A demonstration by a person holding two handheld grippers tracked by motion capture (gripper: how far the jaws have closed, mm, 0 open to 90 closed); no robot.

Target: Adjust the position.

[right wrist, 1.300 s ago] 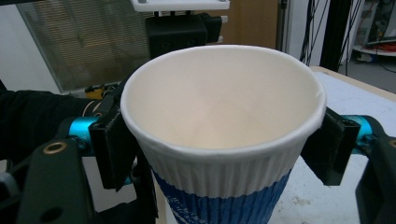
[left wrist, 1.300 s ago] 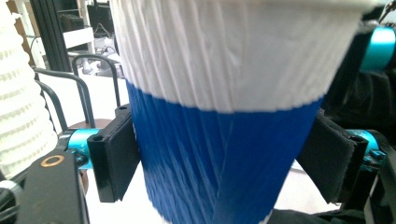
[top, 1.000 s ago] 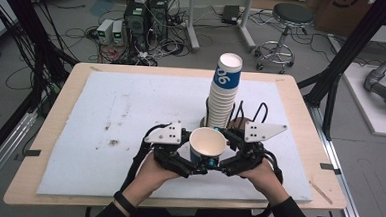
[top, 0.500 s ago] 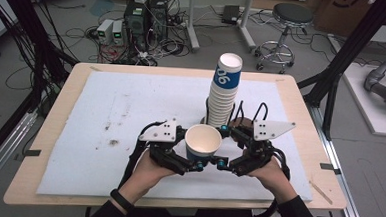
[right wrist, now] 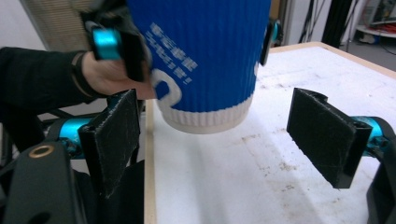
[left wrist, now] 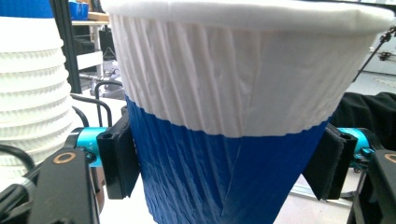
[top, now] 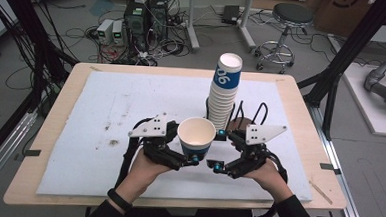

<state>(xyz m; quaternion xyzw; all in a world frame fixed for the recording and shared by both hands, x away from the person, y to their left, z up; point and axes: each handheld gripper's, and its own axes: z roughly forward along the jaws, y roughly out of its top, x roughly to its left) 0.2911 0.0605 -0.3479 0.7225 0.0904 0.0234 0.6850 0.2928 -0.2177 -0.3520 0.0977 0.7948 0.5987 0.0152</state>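
- since the earlier frame the right hand-held gripper (top: pixel 218 151) has spread its jaws off the cup (top: pixel 196 137).
- left hand-held gripper (top: pixel 188 147) alone pinches the cup above the bench (top: pixel 105 114), near the stack (top: pixel 225 92); handover looks done.

The jaws of the right gripper (top: pixel 218 151) have been opened and are now held off the blue and white cup (top: pixel 196 137), which was held by both grippers a second ago and is now squeezed by the left gripper (top: pixel 191 147) alone.
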